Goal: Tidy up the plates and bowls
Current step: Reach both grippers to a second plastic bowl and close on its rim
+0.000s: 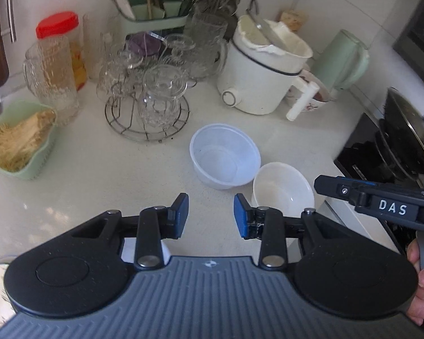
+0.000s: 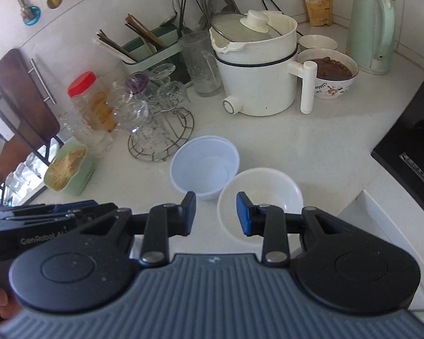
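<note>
Plainly, two empty bowls are seen on the white tabletop (image 1: pixel 99 175) — a translucent plastic bowl (image 1: pixel 224 155) and a white bowl (image 1: pixel 282 188), set just beside each other, rims apparently touching. The left gripper (image 1: pixel 211 216) is held above bare tabletop, near the plastic bowl, its jaws apart with nothing between them. The right gripper (image 2: pixel 216 213) is held at the near rim of the white bowl (one blue pad shows over its rim), jaws likewise apart and clamped on nothing. Behind the bowls a wire rack of glasses (image 1: pixel 148 104), a white pot (image 1: pixel 260 70) and a green kettle (image 2: pixel 373 28) are seen — all apart from both grippers.
</note>
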A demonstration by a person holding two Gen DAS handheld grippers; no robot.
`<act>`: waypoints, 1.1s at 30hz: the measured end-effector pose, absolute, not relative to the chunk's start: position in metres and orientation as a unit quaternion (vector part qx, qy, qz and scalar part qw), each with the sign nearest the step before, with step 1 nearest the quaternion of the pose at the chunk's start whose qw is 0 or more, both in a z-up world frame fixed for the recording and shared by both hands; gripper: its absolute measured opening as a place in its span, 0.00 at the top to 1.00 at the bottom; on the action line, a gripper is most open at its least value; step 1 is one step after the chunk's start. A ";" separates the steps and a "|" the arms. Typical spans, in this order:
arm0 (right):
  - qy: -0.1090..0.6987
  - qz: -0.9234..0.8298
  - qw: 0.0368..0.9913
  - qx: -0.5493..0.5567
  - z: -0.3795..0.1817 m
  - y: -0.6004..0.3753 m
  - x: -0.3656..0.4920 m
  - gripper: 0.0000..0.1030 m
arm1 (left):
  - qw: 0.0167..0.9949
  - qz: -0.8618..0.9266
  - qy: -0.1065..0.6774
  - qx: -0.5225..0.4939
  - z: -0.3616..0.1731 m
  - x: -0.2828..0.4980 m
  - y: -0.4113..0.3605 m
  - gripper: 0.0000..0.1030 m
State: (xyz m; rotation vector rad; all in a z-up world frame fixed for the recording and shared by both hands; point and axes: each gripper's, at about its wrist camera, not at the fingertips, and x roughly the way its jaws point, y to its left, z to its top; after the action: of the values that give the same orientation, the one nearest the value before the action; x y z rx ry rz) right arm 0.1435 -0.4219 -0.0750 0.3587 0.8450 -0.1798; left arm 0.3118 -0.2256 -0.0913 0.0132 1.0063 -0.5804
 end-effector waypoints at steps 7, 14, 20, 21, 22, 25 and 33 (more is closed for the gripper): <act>0.422 -0.058 0.887 0.176 -0.090 -0.457 0.181 0.66 | 0.827 -0.218 0.517 -0.027 -0.121 0.337 -0.245 0.53; 0.444 -0.031 0.879 0.170 -0.106 -0.474 0.221 0.66 | 0.814 -0.205 0.538 -0.073 -0.141 0.367 -0.261 0.39; 0.471 -0.016 0.866 0.165 -0.130 -0.480 0.243 0.66 | 0.798 -0.208 0.554 -0.119 -0.164 0.387 -0.271 0.40; 0.476 -0.014 0.864 0.165 -0.135 -0.481 0.245 0.66 | 0.797 -0.206 0.555 -0.120 -0.168 0.390 -0.274 0.41; 0.480 -0.011 0.861 0.166 -0.139 -0.481 0.248 0.66 | 0.796 -0.207 0.556 -0.123 -0.171 0.392 -0.275 0.41; 0.490 -0.003 0.854 0.174 -0.149 -0.485 0.257 0.66 | 0.798 -0.199 0.555 -0.126 -0.178 0.401 -0.281 0.51; 0.510 0.021 0.845 0.159 -0.168 -0.483 0.277 0.66 | 0.808 -0.173 0.551 -0.114 -0.188 0.418 -0.285 0.69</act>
State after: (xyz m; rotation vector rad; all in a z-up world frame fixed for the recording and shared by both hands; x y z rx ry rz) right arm 0.2772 -0.4828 -0.1680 0.3351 1.0772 0.0447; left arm 0.4182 -0.2851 -0.1875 -0.2433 1.1778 -0.3707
